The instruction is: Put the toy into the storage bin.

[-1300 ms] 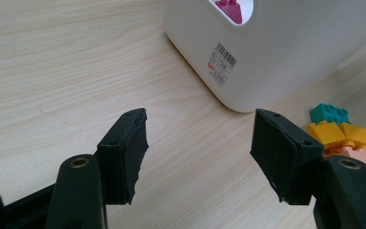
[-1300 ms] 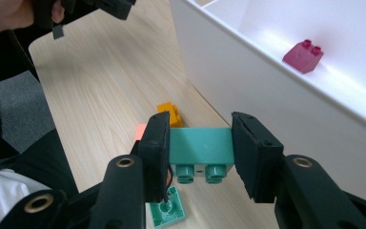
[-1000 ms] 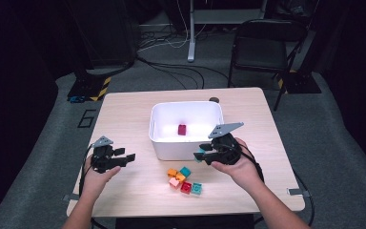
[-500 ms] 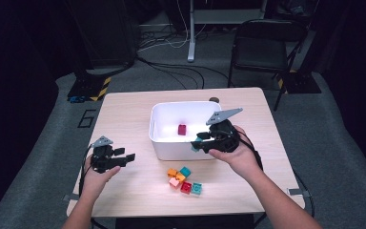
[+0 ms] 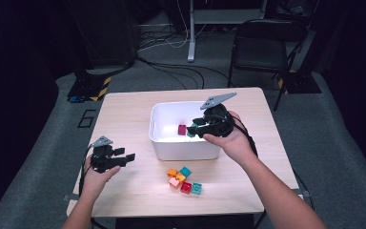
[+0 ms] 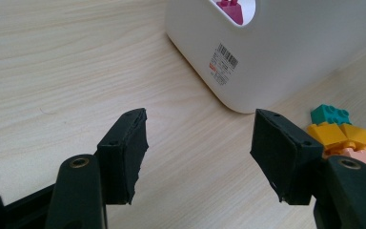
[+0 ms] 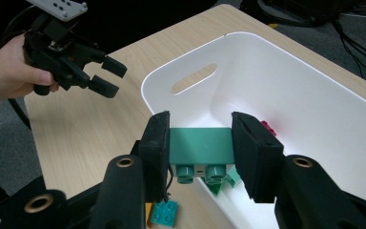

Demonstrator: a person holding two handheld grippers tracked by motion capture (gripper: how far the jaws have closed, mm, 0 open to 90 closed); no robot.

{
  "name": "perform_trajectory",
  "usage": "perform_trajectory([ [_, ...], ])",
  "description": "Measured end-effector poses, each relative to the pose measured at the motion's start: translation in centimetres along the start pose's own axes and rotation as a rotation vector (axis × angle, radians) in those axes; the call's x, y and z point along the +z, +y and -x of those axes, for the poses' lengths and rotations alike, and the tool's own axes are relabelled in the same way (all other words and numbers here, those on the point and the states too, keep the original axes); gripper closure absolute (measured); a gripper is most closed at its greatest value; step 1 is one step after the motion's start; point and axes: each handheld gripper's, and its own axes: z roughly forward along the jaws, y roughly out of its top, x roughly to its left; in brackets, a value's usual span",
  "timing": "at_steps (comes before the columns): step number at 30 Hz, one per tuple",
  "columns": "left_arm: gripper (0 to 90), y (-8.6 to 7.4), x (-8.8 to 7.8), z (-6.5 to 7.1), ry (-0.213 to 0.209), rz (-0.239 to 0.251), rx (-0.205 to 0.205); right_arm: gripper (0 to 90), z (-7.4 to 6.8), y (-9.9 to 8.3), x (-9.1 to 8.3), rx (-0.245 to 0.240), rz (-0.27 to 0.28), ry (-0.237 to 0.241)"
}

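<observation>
My right gripper point(image 7: 200, 143) is shut on a green brick point(image 7: 199, 149), studs down, above the near edge of the white bin point(image 7: 286, 81). In the high view the right gripper point(image 5: 196, 129) hangs over the bin's point(image 5: 186, 150) right half. A magenta brick point(image 5: 182, 129) lies inside the bin. A small pile of loose bricks point(image 5: 184, 180) in orange, teal, pink and red lies on the table in front of the bin. My left gripper point(image 5: 129, 158) stands open and holds nothing, low at the table's left; its jaws point(image 6: 200, 148) point toward the bin's corner point(image 6: 276, 52).
The wooden table point(image 5: 124, 114) has bare room left of and behind the bin. A black chair point(image 5: 262, 47) and cables stand on the floor beyond the far edge. A teal brick point(image 7: 166, 212) from the pile shows below the right jaws.
My right gripper has risen and moved left and away from the person, carrying the green brick over the bin. The left gripper has stayed put.
</observation>
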Motion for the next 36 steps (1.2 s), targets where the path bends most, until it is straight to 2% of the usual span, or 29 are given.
perform_trajectory([
  [5, 36.2, 0.0, 0.0, -0.1, -0.001, 0.001, 0.0, 58.6, 0.6, 0.7, 1.3, 0.009, -0.006, -0.007],
  [9, 36.3, 0.0, 0.0, -0.1, 0.002, 0.007, -0.002, 58.6, 1.0, 1.4, 2.4, -0.002, -0.005, -0.008],
  [24, 36.3, 0.0, -0.1, -0.3, -0.001, 0.006, -0.005, 58.6, 1.8, 3.2, 6.1, 0.004, -0.012, -0.008],
  [28, 36.3, 0.0, -0.1, -0.4, -0.003, 0.006, -0.005, 58.6, 2.3, 3.6, 7.1, -0.011, -0.023, -0.018],
  [36, 36.3, 0.0, 0.1, -0.3, -0.003, 0.005, -0.009, 58.6, 4.0, 3.5, 8.9, 0.023, -0.017, -0.035],
])
